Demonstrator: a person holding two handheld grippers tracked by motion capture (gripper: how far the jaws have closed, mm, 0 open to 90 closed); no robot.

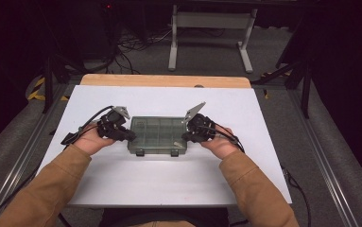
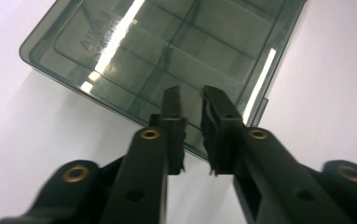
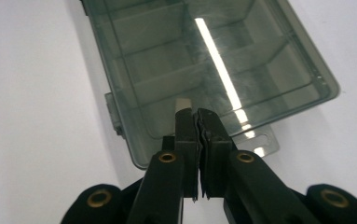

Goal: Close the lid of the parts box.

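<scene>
Smoky divided box [image 1: 157,135] mid-table on white board [image 1: 245,104], lid shut, latches toward the person. Left gripper [image 2: 192,100] slightly parted over one end; right gripper [image 3: 195,114] closed, holding nothing, over the other. Risk: box sliding under uneven push. Nothing nearby in the way.

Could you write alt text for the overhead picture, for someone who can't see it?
A person in tan sleeves holds a black gripper in each hand, the left gripper and right gripper at opposite ends of a closed, smoky see-through compartment box. The box lies on a white table.
</scene>
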